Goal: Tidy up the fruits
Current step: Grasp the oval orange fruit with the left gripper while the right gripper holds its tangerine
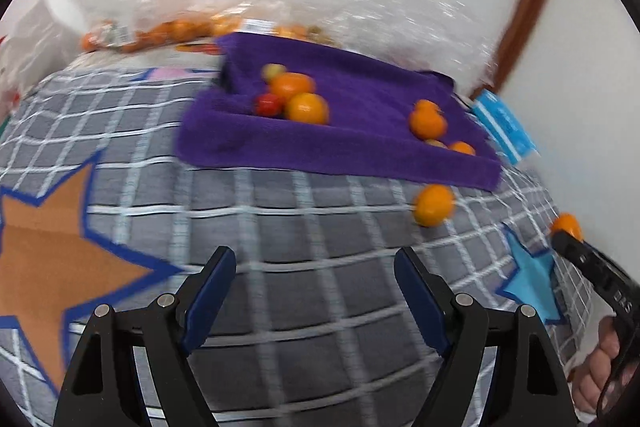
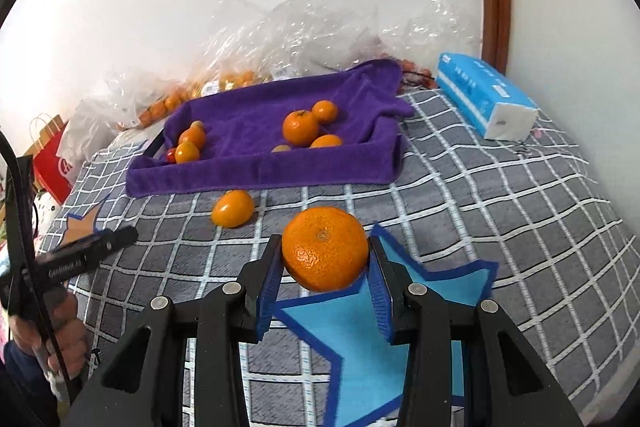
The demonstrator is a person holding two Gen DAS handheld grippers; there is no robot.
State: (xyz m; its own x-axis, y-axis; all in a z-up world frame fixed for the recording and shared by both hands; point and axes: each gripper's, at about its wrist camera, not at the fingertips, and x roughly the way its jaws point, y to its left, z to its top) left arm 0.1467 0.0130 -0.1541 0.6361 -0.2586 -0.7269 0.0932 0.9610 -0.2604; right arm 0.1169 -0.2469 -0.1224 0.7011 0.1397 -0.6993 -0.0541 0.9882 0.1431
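Note:
A tray lined with a purple towel [image 1: 360, 151] [image 2: 256, 171] sits on the checked bedspread. It holds two groups of fruit: oranges with a small red fruit on the left [image 1: 306, 107] [image 2: 187, 151], oranges on the right [image 1: 427, 121] [image 2: 300, 127]. One loose orange [image 1: 434, 205] [image 2: 233, 207] lies on the bedspread just in front of the tray. My right gripper [image 2: 325, 255] is shut on a large orange [image 2: 325, 249] and holds it above the bedspread; it shows at the right edge of the left wrist view [image 1: 566, 225]. My left gripper [image 1: 316, 267] is open and empty over the bedspread.
Clear plastic bags with more oranges [image 2: 168, 103] [image 1: 168, 33] lie along the wall behind the tray. A blue tissue pack [image 2: 486, 95] [image 1: 504, 125] lies right of the tray. A red paper bag [image 2: 52, 163] stands at the bed's far left.

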